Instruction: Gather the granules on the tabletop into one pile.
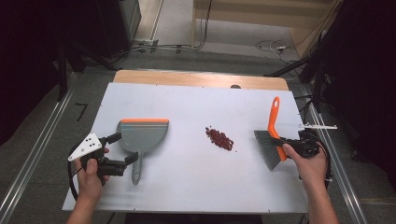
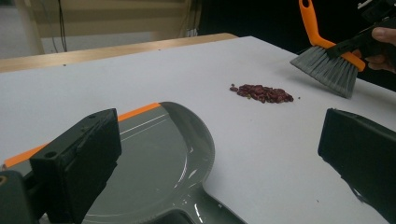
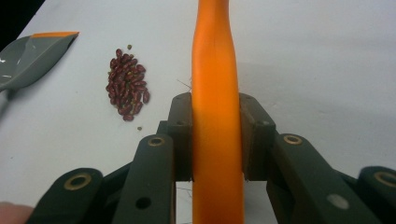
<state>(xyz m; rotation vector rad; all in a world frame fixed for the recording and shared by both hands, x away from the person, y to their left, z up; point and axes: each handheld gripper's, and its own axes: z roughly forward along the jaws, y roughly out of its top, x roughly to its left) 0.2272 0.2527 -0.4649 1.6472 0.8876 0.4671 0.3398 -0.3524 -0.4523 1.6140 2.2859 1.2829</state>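
Table [image 1: 187, 186]: flat, pale grey matte top with a wooden strip along the far edge.

Dustpan [image 1: 142, 135]: grey glossy plastic, shallow scoop with an orange lip. It lies flat near the left edge; the long axis runs near to far, lip toward the far edge, handle toward the near edge.

Brush [image 1: 272, 140]: orange smooth plastic handle, fan of grey bristles. It is near the right edge; the handle points to the far edge, bristles angle down toward the near side and the beans.

Left gripper [image 1: 122, 148]: black jaws stand wide apart, either side of the dustpan's handle, not pressing it.

Right gripper [image 3: 215, 135]: jaws clamped narrow on the brush's handle, pads flat against both sides.

Beans [image 1: 219, 138]: small heap, dark red, oval, on the bare top between dustpan and brush, apart from both.
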